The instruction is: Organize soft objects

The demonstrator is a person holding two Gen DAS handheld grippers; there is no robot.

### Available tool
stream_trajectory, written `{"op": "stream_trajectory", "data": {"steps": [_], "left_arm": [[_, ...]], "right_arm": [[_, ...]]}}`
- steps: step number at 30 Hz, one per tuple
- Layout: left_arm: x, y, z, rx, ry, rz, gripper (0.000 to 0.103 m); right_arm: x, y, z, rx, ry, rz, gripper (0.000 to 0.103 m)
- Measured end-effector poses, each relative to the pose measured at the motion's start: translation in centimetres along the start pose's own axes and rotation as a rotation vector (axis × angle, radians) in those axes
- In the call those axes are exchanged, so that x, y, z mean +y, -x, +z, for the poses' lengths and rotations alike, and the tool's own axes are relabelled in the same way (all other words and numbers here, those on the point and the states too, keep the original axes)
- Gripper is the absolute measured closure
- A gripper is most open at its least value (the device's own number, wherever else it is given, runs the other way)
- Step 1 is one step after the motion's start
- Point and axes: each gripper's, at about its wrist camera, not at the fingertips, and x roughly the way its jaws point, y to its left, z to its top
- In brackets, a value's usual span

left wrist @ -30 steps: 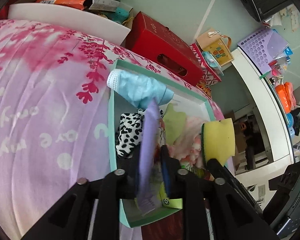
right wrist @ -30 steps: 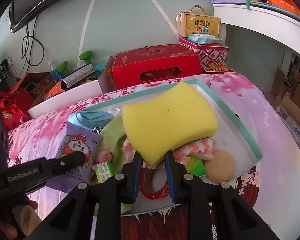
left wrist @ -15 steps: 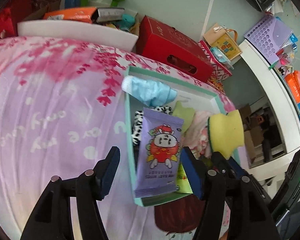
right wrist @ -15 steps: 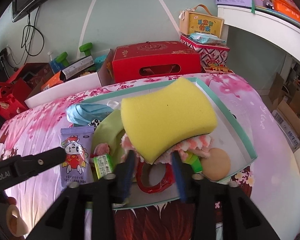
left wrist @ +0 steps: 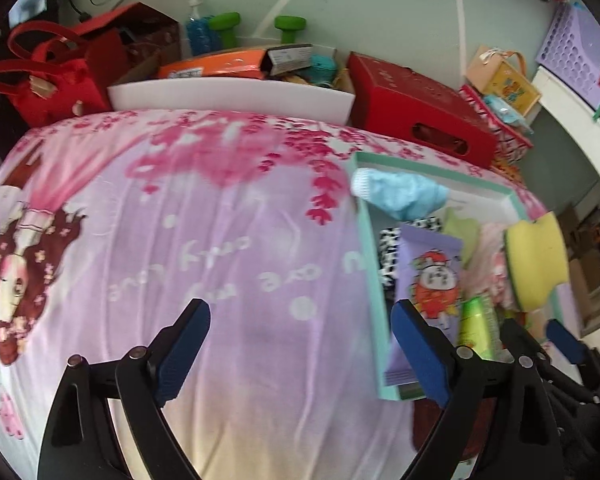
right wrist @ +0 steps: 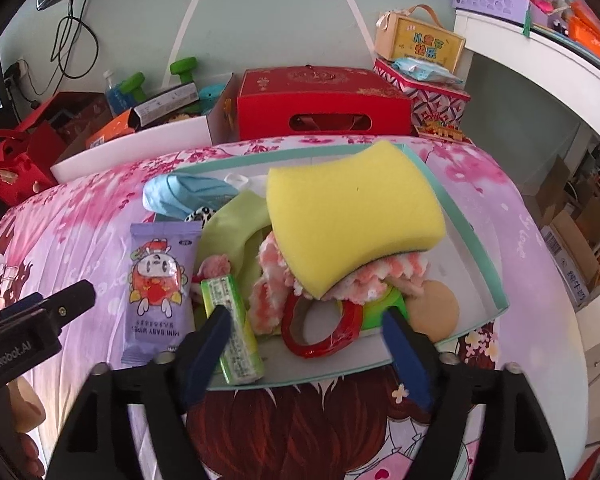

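A teal-rimmed white tray [right wrist: 476,252] holds soft things: a yellow sponge [right wrist: 352,216] on top of a pink-white knit piece [right wrist: 272,280], a blue face mask [right wrist: 184,196], a green cloth [right wrist: 236,220]. A purple baby-wipes pack [right wrist: 160,284] lies across the tray's left rim. My right gripper [right wrist: 304,344] is open and empty at the tray's near edge. My left gripper [left wrist: 300,340] is open and empty over the blanket, left of the tray [left wrist: 370,248]. The sponge [left wrist: 536,264] and wipes pack [left wrist: 428,280] also show in the left wrist view.
The tray also holds a red tape ring [right wrist: 320,328], a green tissue pack [right wrist: 232,328] and a beige round pad [right wrist: 436,312]. A pink-purple blanket [left wrist: 180,240] covers the surface. Behind stand a red box [right wrist: 324,100] and a white bin [left wrist: 228,96].
Both grippers opened: the left let go of the wipes pack, the right let go of the sponge. Both pulled back from the tray; the left one swung left over the blanket.
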Motion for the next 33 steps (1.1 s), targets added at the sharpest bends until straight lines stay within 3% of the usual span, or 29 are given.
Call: {"op": "stream_trajectory", "data": {"steps": [2,3,26,33], "left_arm": [[0.4,0.2,-0.2,-0.003,0.0,0.022,0.003],[0.5,0.2,-0.3,-0.003,0.001,0.028,0.003],[3.3,2.9,-3.4,0.011,-0.021,0.12,0.003],[3.7,3.0,-4.4,0.017,-0.064,0.212,0.003]], "right_arm": [[0.1,0.0,-0.1,0.01,0.005,-0.004,0.002],[0.1,0.0,-0.2,0.013,0.007,-0.009,0.001],[2.3,2.2,-2.2,0.049,0.025,0.024,0.0],[3.1,2.3,-3.0,0.073,0.032,0.021,0.0]]}}
